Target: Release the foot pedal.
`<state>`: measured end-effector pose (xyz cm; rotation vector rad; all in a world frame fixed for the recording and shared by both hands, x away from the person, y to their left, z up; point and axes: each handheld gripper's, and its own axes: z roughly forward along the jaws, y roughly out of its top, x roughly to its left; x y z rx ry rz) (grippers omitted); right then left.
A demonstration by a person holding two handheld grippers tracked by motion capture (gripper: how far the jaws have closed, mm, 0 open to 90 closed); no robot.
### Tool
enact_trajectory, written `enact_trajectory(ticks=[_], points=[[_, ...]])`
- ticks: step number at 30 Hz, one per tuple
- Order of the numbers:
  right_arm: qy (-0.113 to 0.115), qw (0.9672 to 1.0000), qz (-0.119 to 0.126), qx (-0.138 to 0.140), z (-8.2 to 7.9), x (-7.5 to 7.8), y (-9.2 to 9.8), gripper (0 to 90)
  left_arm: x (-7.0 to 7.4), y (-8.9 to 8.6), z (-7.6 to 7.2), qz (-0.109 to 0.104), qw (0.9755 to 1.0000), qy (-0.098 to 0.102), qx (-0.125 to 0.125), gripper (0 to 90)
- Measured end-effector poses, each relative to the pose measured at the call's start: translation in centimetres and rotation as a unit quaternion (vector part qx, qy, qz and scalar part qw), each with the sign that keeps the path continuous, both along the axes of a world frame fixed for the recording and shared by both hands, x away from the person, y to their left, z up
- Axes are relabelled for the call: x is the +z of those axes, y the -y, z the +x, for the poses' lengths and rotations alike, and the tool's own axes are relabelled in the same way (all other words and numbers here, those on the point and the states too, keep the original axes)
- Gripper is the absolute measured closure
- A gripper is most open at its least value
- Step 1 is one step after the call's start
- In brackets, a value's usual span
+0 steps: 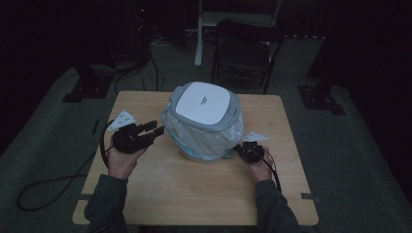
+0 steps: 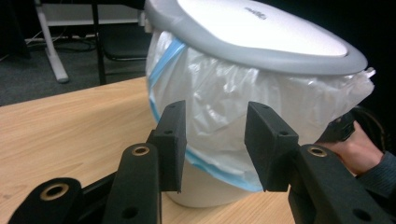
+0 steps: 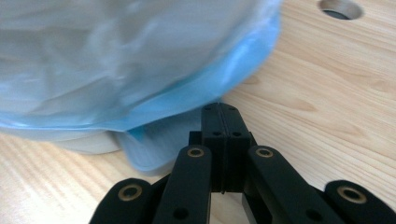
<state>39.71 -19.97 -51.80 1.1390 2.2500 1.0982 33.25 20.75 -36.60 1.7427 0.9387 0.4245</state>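
I had a small white bin [image 1: 206, 127] standing near the middle of the wooden table [image 1: 194, 194], a little toward the far edge. Its lid [image 1: 203, 103] was white on top with a grey rim, rounded-square in outline, and it sat shut over the bin's mouth. A thin, crinkled, translucent liner bag [image 2: 243, 100] with a blue band along its lower edge hung out from under the lid and draped down the outside, covering most of the wall; the bare white base showed beneath it in my left gripper view.

My left gripper [image 1: 148, 132] was held just beside the bin's left flank, its jaws spread wide and aimed at the bag, touching nothing that I could see. In its own view the liner showed between the two black fingers [image 2: 172, 140].

My right gripper [image 1: 241, 150] was low at the bin's right side, by the base. In its own view the jaws were pressed together, their tips at the blue hem [image 3: 177, 140] of the bag; I couldn't tell whether any film was caught between them.

A dark folding chair [image 1: 245, 51] stood beyond the table.
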Motion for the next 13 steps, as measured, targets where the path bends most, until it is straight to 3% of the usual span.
enact_trajectory(ticks=[10, 13], points=[[0.004, 0.9971, -0.025, -0.072, 0.2, -0.5, 1.6, 89.8, -1.3, -0.8, 0.0, 0.0, 0.9997, -0.009, 0.021, 59.4], [-0.003, 0.9951, -0.028, -0.095, 0.2, -1.3, 2.2, 79.9, -1.8, -1.2, 0.0, -0.006, 0.9995, -0.013, 0.028, 59.4]])
